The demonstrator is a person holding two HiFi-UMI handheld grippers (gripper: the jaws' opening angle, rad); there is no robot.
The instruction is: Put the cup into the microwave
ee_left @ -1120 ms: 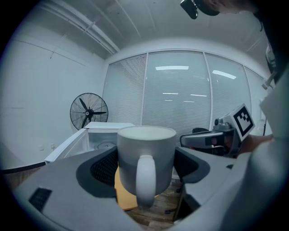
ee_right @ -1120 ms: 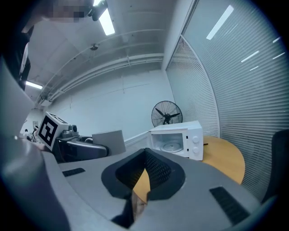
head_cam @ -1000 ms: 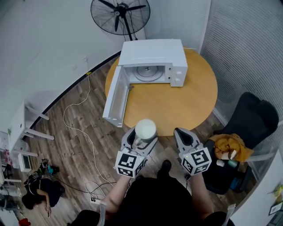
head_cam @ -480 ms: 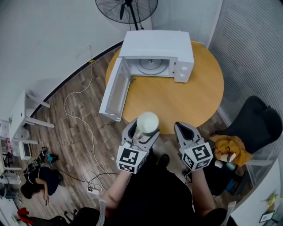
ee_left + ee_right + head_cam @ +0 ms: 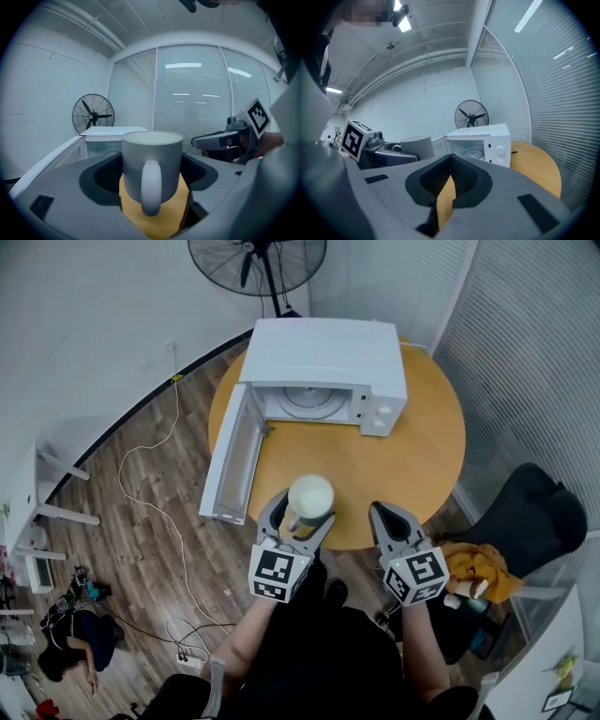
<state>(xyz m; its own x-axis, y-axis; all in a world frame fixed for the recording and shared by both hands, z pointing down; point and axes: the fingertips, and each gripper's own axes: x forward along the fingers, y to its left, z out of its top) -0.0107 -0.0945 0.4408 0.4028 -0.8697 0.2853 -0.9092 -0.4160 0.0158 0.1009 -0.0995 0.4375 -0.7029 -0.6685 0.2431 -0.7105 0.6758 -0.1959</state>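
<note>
Round wooden surface (image 5: 417, 460) mid-frame; white microwave (image 5: 323, 348) at far edge, door open. Left claw (image 5: 298, 518) grasping upright cup (image 5: 310, 495) over near edge. Right claw (image 5: 388, 512) clenched, empty. Fan (image 5: 255, 259) top of frame.

A black pedestal fan (image 5: 255, 261) stands beyond the round wooden table (image 5: 422, 442), and a black chair (image 5: 527, 519) bearing an orange cloth (image 5: 474, 559) sits at its right.
</note>
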